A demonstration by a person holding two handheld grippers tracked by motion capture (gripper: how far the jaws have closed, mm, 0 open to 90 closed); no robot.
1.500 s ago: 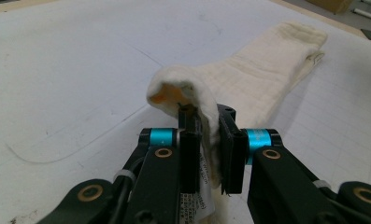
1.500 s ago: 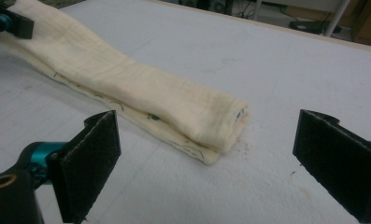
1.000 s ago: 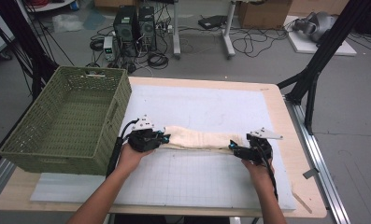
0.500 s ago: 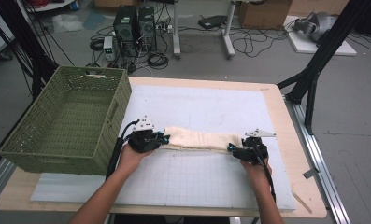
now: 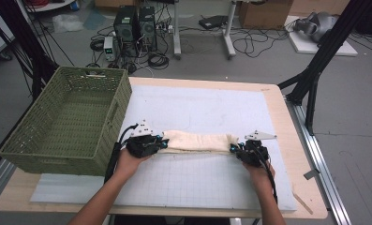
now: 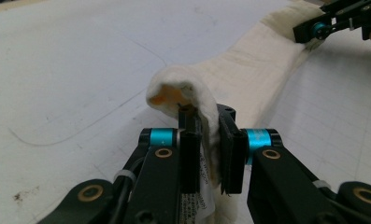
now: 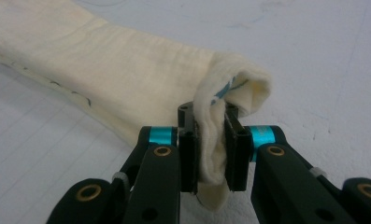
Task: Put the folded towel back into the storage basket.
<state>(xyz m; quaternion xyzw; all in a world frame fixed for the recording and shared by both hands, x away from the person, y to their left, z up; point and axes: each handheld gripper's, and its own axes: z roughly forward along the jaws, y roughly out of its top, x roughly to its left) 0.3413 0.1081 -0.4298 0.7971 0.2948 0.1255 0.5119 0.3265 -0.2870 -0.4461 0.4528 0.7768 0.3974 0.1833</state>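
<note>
The cloth (image 5: 197, 141) is soft and floppy. Left gripper (image 6: 207, 154) pinches one end; right gripper (image 7: 213, 154) just squeezed shut on the other.

No word, number or brand can be read. A white label (image 6: 198, 196) with tiny print sits on the left gripper (image 6: 206, 140) beside the cream cloth (image 6: 248, 74) — too small and blurred to make out — and blue marks on that cloth stay illegible.
</note>
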